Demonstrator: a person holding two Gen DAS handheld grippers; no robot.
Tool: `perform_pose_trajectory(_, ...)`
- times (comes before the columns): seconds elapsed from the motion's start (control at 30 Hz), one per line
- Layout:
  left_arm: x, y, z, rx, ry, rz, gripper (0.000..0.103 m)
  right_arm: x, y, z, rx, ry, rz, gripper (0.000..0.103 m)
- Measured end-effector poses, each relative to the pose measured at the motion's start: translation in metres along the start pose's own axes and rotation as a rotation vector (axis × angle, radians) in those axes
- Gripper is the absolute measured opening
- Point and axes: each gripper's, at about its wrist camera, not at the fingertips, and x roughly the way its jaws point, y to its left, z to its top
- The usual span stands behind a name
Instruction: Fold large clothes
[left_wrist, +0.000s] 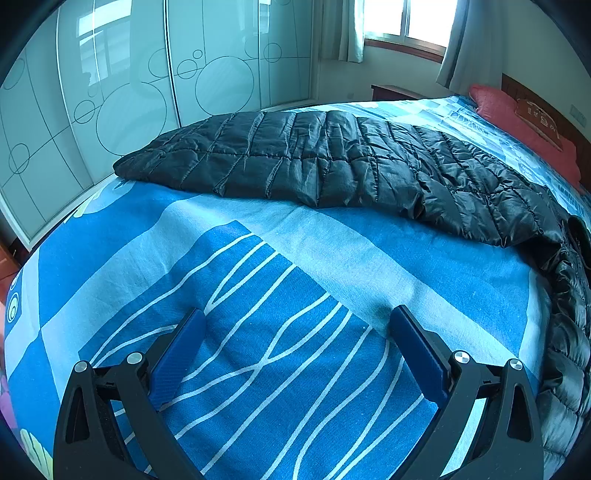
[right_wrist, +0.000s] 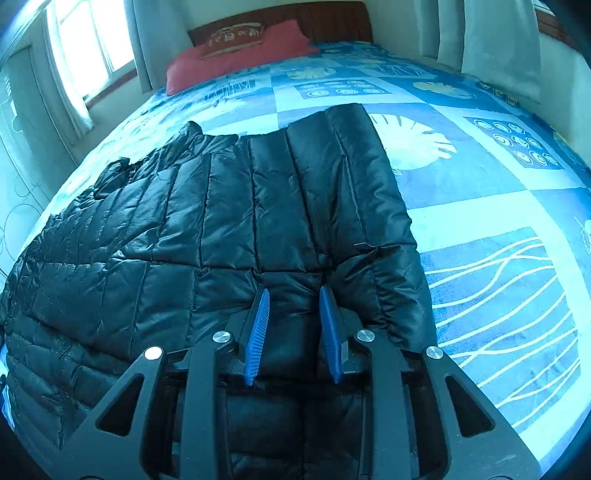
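Jaws on my left gripper (left_wrist: 295, 325) wide apart, nothing between, hovering over blue bedsheet (left_wrist: 332, 258). Right gripper (right_wrist: 293, 295) jaws narrow, pads pinching fold of black puffer jacket (right_wrist: 229, 206) near its edge. Jacket spread flat across bed, red pillow (right_wrist: 240, 55) far off by headboard.

You see a black quilted puffer jacket (right_wrist: 229, 221) of glossy, slightly crinkled synthetic cloth, lying on a bed sheet (left_wrist: 332, 251) of matt woven cotton. Your right gripper (right_wrist: 294, 291) has ribbed blue plastic pads (right_wrist: 258, 325) on matt black arms with shiny metal pins. The wardrobe doors (left_wrist: 122, 85) look like frosted glass.
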Motion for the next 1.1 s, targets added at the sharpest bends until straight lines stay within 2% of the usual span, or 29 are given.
perform_pose_trajectory(0.13, 0.000, 0.000, 0.000, 0.001, 0.000, 0.001, 0.099, -0.016, -0.003, 0.021, 0.020, -0.059, 0.048, 0.028)
perform_pose_trajectory(0.27, 0.000, 0.000, 0.000, 0.001, -0.001, 0.003, 0.099, -0.011, -0.014, 0.047, 0.023, -0.102, -0.004, 0.029)
perform_pose_trajectory(0.3, 0.000, 0.000, 0.000, 0.001, -0.001, 0.002, 0.099, -0.004, -0.020, 0.051, 0.036, -0.097, -0.013, 0.029)
perform_pose_trajectory(0.4, 0.001, 0.000, 0.000, 0.002, -0.001, 0.004, 0.099, 0.032, -0.032, 0.049, 0.061, 0.009, -0.031, 0.030)
perform_pose_trajectory(0.47, 0.000, -0.001, 0.000, 0.002, -0.001, 0.003, 0.099, 0.029, -0.030, 0.055, 0.046, 0.008, -0.040, 0.030)
perform_pose_trajectory(0.53, 0.000, -0.001, 0.000, 0.002, -0.001, 0.003, 0.099, 0.017, -0.027, 0.068, 0.040, -0.042, -0.027, 0.030)
perform_pose_trajectory(0.6, 0.000, -0.001, 0.000, 0.003, -0.001, 0.005, 0.099, 0.013, -0.027, 0.081, 0.053, -0.082, -0.024, 0.033)
perform_pose_trajectory(0.63, 0.000, -0.001, 0.000, 0.003, -0.002, 0.004, 0.099, 0.017, -0.029, 0.089, 0.060, -0.088, -0.027, 0.040)
perform_pose_trajectory(0.67, 0.001, 0.000, 0.000, 0.003, -0.002, 0.005, 0.099, 0.021, -0.029, 0.093, 0.061, -0.091, -0.028, 0.042)
perform_pose_trajectory(0.73, 0.001, -0.001, -0.001, 0.003, -0.002, 0.005, 0.099, 0.038, -0.032, 0.099, 0.053, -0.083, -0.055, 0.043)
perform_pose_trajectory(0.83, 0.001, 0.000, 0.000, 0.003, -0.002, 0.006, 0.099, 0.070, -0.036, 0.093, 0.042, 0.000, -0.093, 0.043)
perform_pose_trajectory(0.9, 0.001, -0.001, -0.001, 0.004, -0.002, 0.007, 0.099, 0.070, -0.034, 0.093, 0.028, -0.006, -0.107, 0.043)
perform_pose_trajectory(1.0, 0.001, -0.001, -0.001, 0.003, -0.002, 0.005, 0.099, 0.045, -0.025, 0.088, 0.033, -0.041, -0.115, 0.043)
perform_pose_trajectory(1.1, 0.001, -0.001, -0.001, 0.004, -0.003, 0.006, 0.099, 0.008, -0.009, 0.062, 0.034, -0.086, -0.052, 0.056)
